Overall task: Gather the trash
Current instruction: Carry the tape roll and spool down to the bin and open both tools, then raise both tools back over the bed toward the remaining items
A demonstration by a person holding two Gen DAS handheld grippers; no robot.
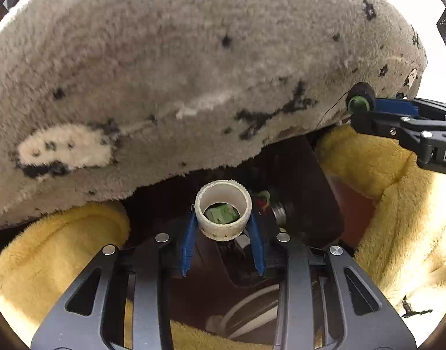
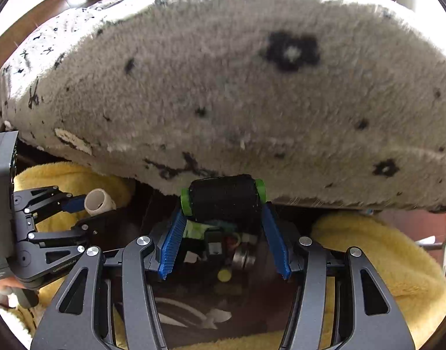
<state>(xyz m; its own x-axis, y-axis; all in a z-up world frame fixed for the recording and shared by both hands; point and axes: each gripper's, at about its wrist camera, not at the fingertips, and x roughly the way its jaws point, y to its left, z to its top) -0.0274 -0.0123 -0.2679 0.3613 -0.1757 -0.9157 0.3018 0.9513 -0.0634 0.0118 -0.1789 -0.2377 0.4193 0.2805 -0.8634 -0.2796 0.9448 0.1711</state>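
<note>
My left gripper (image 1: 223, 221) is shut on a short white plastic pipe piece (image 1: 223, 214), hollow end facing the camera; it also shows in the right wrist view (image 2: 99, 201) at the left. My right gripper (image 2: 223, 204) is shut on a black thread spool with green ends (image 2: 223, 197); it shows in the left wrist view (image 1: 359, 99) at the right. Both hang over a dark gap holding small trash items (image 2: 223, 248), among them a green scrap, a metal ring and a yellow disc.
A grey fluffy rug with black marks (image 1: 193, 73) fills the upper view just beyond both grippers. Yellow plush fabric (image 1: 377, 169) lies on both sides of the gap. A dark floor with white cord (image 1: 252, 306) shows below.
</note>
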